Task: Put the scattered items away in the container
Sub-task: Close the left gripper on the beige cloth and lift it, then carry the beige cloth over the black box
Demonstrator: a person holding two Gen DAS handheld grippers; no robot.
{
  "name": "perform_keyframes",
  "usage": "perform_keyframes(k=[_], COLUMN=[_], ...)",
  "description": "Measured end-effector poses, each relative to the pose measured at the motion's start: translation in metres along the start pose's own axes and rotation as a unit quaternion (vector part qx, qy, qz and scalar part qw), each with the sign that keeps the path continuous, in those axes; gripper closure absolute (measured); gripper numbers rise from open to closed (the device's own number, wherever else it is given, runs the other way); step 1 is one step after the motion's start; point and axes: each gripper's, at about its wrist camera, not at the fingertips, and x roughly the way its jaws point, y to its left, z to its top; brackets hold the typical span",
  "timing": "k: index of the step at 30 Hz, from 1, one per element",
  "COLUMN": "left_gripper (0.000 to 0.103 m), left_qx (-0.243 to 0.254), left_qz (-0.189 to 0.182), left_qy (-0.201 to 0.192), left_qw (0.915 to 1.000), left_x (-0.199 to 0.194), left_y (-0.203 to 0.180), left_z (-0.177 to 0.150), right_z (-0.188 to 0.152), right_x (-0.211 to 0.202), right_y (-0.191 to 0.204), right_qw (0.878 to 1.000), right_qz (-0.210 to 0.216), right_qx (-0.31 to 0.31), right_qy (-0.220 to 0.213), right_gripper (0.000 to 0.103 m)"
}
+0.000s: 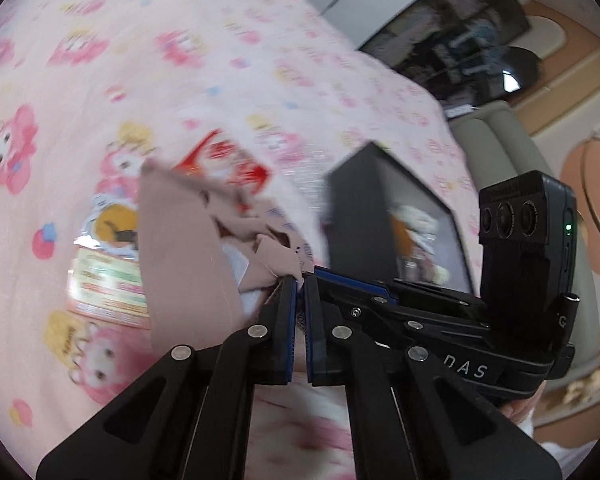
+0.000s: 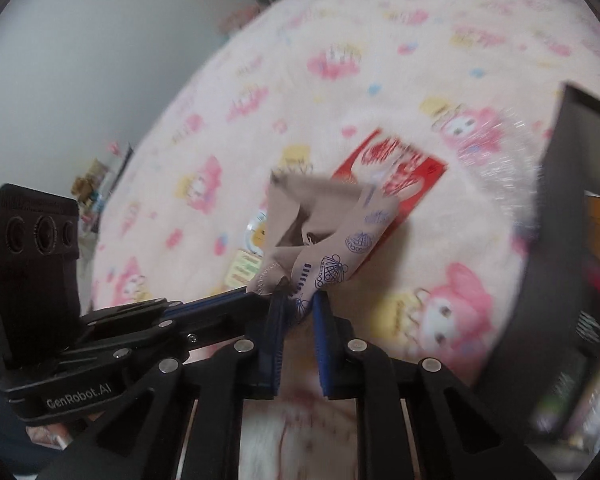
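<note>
Left gripper [image 1: 300,280] pressed together on a corner of a beige cloth pouch [image 1: 188,240], the blue-padded fingers [image 1: 288,320] almost meeting with only the thin fabric between them. Right gripper [image 2: 300,300] pinching the same pouch at its printed end, fingers [image 2: 323,340] held a little apart by the bunched fabric with the blue shell pattern. Seen from the right wrist, pouch [image 2: 320,232] lifted off the bed and hanging crumpled between both grippers, rising toward 12 o'clock from the fingertips. Left gripper's tips coming in from 9 o'clock and touching the pouch beside the right one. Below it on the pink cartoon-print blanket [image 2: 260,92], a red packet [image 2: 400,172] at 1 o'clock of the pouch, and a pale green-and-yellow packet [image 1: 108,280] at 9 o'clock in the left view. Dark container [image 2: 560,240] standing at 3 o'clock on the blanket, open side up, with something already inside, probably snack packets, though blur hides the detail.
</note>
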Motion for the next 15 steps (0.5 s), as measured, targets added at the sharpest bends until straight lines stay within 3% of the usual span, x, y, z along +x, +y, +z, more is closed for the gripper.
perform_keyframes(k=[7,11,15], left_gripper=[0.103,0.103,0.103], left_qx=[0.090,0.125,0.150], left_qz=[-0.040,-0.074,-0.087], left_qy=[0.022,0.061,0.101], left_qw=[0.9949,0.9875,0.9796], left_x=[0.003,0.031,0.065], left_y=[-0.098,-0.146,-0.185], left_z=[-0.020,-0.039,-0.061], right_z=[-0.046,-0.086,-0.125], right_x=[-0.095,-0.142,-0.173], right_y=[-0.014,-0.045,-0.084], right_qw=[0.997,0.992,0.985], right_qz=[-0.024,-0.049,-0.075], right_qx=[0.020,0.058,0.106], right_qy=[-0.071,-0.097,-0.112], right_gripper=[0.090,0.090,0.090])
